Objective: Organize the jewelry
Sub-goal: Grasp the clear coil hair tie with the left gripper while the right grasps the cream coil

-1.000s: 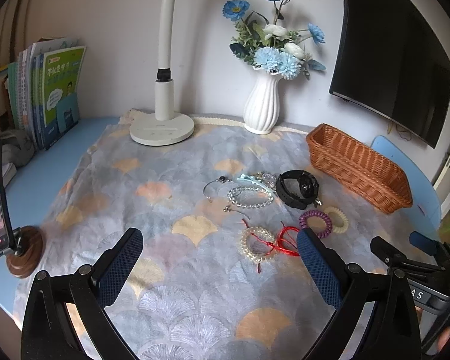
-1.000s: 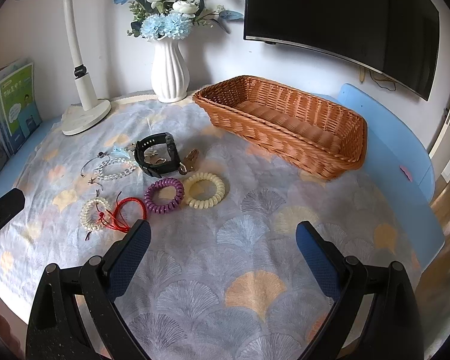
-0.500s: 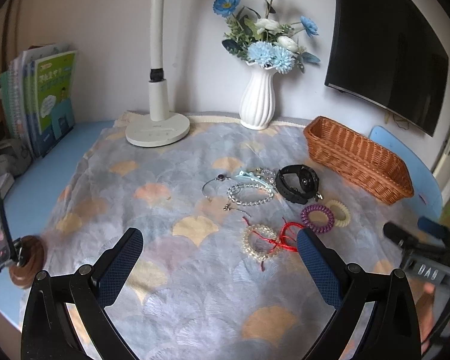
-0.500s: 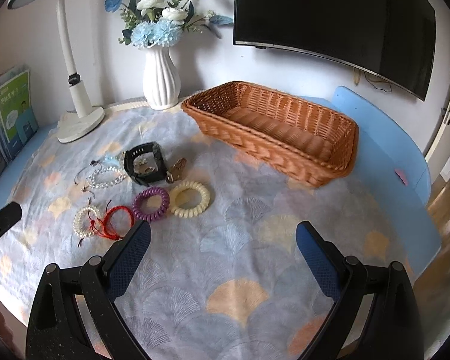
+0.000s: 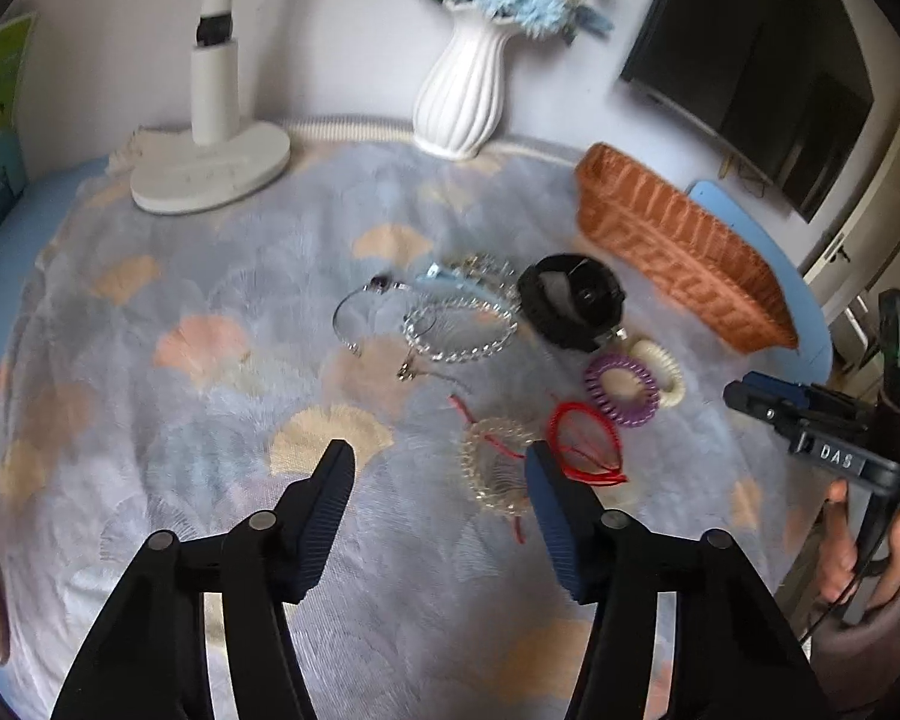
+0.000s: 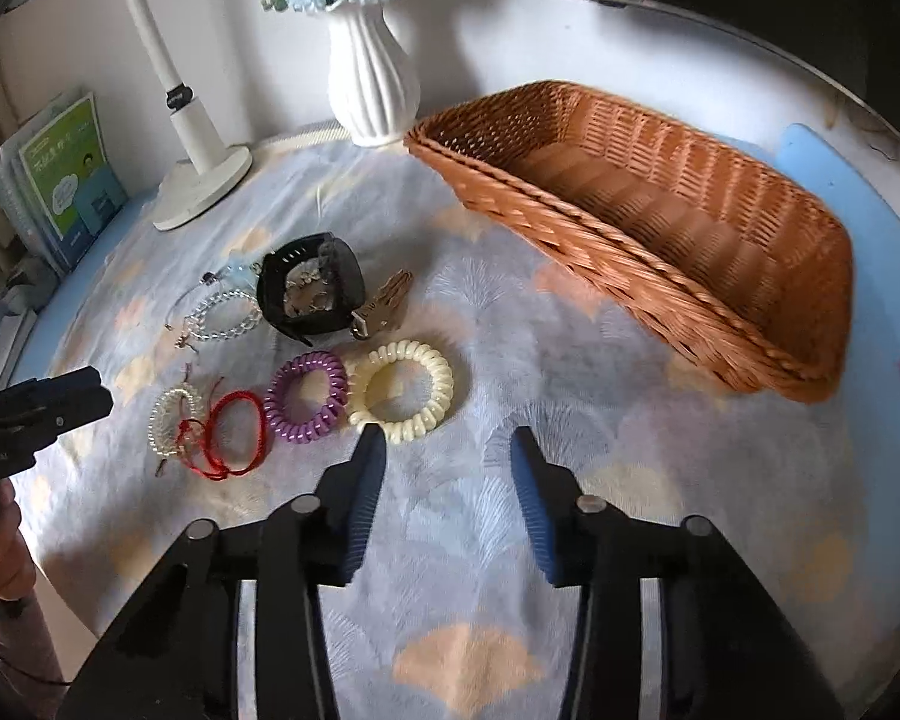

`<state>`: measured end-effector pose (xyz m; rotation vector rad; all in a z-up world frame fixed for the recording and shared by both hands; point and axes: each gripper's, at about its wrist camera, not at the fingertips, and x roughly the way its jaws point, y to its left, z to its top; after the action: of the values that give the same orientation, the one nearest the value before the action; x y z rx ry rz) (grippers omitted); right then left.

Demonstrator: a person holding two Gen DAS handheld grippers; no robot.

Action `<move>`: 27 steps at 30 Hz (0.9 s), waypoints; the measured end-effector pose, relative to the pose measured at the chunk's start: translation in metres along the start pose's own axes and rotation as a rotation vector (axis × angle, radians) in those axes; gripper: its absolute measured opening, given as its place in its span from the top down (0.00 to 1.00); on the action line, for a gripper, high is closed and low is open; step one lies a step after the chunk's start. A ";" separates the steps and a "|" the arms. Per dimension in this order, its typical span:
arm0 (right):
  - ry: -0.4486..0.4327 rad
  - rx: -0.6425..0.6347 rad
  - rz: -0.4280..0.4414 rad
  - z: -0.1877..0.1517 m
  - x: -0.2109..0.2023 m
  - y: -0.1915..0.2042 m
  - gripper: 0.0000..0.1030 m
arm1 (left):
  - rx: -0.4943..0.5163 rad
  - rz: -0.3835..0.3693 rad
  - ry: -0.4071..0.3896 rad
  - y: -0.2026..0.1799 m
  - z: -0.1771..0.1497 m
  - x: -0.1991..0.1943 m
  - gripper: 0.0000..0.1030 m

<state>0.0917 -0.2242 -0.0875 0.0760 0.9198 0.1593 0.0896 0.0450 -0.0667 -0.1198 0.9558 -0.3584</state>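
Jewelry lies on the patterned cloth: a clear coil bracelet (image 5: pixel 498 468) tangled with a red cord (image 5: pixel 585 438), a purple coil ring (image 5: pixel 621 389), a cream coil ring (image 6: pixel 403 390), a black watch (image 5: pixel 570 301), a crystal bead bracelet (image 5: pixel 459 330) and a thin silver bangle (image 5: pixel 354 312). My left gripper (image 5: pixel 438 468) is open and empty, its right finger beside the clear coil bracelet. My right gripper (image 6: pixel 447 450) is open and empty, its left finger just short of the cream ring. An empty wicker basket (image 6: pixel 636 204) sits at the back right.
A white vase of blue flowers (image 6: pixel 373 84) and a white lamp base (image 5: pixel 210 165) stand at the back. Books (image 6: pixel 60 180) stand at the left. A dark monitor (image 5: pixel 744 60) hangs on the wall. A blue table edge (image 6: pixel 882 276) lies beyond the basket.
Both grippers have moved forward and down toward the jewelry, and both sets of jaws have narrowed while staying open. Nothing on the cloth has moved.
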 end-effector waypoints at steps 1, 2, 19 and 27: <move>0.004 -0.009 -0.005 0.001 0.004 -0.001 0.60 | 0.000 -0.007 0.009 0.001 -0.001 0.002 0.42; 0.008 -0.018 -0.005 0.002 0.008 -0.001 0.62 | 0.001 -0.016 0.021 0.001 -0.003 0.004 0.42; 0.031 -0.142 -0.079 0.022 0.057 0.024 0.87 | 0.148 0.211 0.049 -0.034 -0.013 0.042 0.83; -0.037 -0.126 -0.123 0.014 0.032 0.014 0.88 | 0.129 0.132 -0.026 -0.030 -0.014 0.014 0.92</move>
<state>0.1208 -0.2048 -0.1021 -0.0937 0.8735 0.1008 0.0777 0.0133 -0.0778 0.0561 0.9073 -0.2946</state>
